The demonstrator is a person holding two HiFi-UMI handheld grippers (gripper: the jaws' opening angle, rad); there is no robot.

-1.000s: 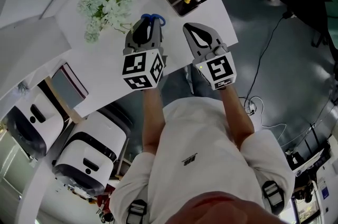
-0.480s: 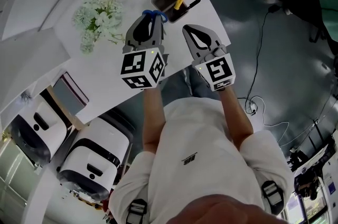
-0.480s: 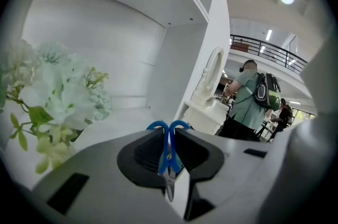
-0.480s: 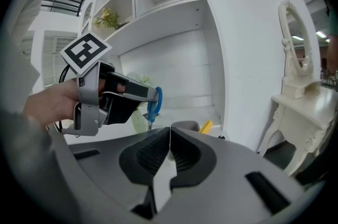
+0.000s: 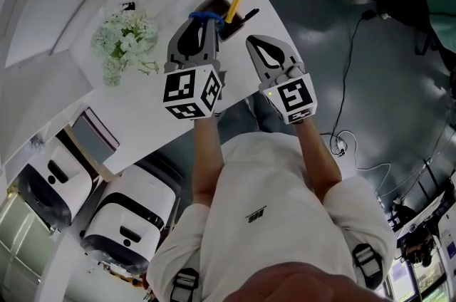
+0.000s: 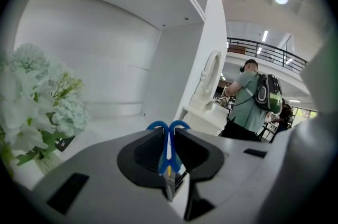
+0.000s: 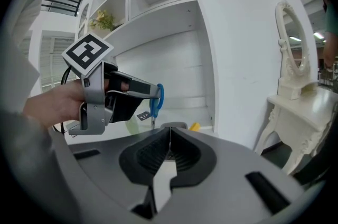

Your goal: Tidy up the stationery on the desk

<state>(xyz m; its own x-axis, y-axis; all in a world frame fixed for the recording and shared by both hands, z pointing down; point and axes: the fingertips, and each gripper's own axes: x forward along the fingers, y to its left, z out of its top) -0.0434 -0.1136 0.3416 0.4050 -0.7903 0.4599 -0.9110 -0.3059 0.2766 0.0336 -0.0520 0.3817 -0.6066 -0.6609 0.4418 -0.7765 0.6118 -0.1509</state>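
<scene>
Head view is showing the blue scissors (image 5: 206, 14) hanging blades-down over the pen holder (image 5: 216, 3), our left gripper (image 5: 200, 24) clamping them, our right gripper (image 5: 258, 43) closed on nothing. We are risking snagging its rim or the yellow pen (image 5: 233, 6).

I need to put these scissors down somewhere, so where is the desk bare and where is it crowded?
Bare: the white desk between the flowers and the left gripper, and the strip nearer you. Crowded: the corner by the pen holder, where the scissors hang.
</scene>
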